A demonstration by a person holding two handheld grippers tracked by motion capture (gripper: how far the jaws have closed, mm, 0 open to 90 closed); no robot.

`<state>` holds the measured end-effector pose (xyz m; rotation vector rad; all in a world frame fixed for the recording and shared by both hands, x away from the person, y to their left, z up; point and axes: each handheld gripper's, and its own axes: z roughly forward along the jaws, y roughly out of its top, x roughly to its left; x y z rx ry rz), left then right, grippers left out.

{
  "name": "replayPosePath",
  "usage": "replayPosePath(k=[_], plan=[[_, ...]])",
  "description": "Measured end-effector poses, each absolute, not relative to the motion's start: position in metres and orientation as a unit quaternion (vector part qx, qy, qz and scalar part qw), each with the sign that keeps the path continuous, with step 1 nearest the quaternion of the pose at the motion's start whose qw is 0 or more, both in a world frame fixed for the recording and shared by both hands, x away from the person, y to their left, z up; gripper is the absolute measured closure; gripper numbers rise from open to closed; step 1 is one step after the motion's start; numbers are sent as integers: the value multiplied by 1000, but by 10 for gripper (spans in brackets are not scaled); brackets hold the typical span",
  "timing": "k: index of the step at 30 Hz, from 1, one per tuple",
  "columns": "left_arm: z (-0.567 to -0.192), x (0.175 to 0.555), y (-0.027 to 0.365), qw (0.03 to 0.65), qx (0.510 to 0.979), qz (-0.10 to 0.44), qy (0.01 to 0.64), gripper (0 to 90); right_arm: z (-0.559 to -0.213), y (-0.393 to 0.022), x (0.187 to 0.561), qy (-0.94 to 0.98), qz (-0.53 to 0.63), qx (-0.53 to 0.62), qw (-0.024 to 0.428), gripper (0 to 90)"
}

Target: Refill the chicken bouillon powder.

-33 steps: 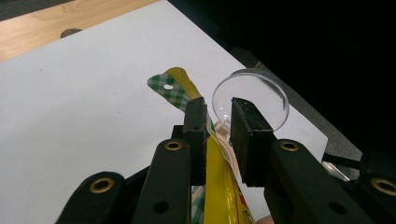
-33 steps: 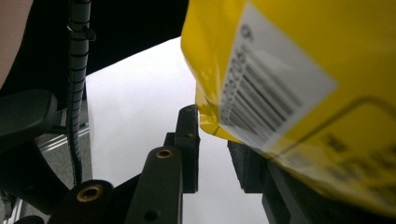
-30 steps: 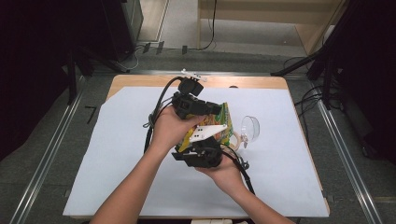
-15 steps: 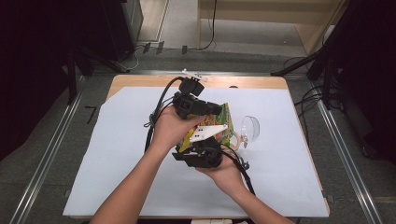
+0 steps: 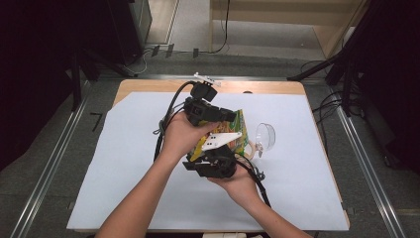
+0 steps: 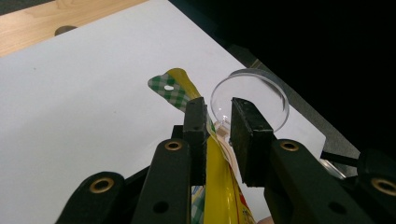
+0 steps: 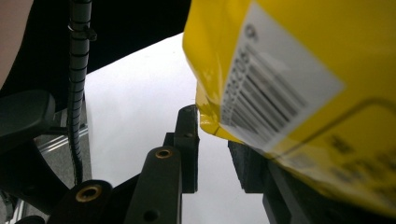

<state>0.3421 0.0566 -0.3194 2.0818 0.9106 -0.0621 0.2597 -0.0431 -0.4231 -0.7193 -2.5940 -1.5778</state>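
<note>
Yellow snack bag (image 6: 219, 186) pinched in left claw (image 6: 218, 122), barcode label (image 7: 271, 88) unreadable, right claw (image 7: 219, 154) grip unclear.

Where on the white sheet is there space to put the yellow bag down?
The white sheet is bare left of the hands, and along its far edge. It is crowded in the middle-right, where the yellow bag and the clear cup sit close together.

Yellow packet (image 7: 299, 93) ran off frame beside the jaws, print blurred; hands hid its middle beside the clear bowl (image 5: 266, 136).
</note>
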Motion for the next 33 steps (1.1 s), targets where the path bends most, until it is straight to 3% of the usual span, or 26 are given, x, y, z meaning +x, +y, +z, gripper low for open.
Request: replayPosePath(k=[33], plan=[[-319, 348, 50, 407, 838, -33, 362, 768, -423, -46, 261, -829, -507, -236, 14, 739]])
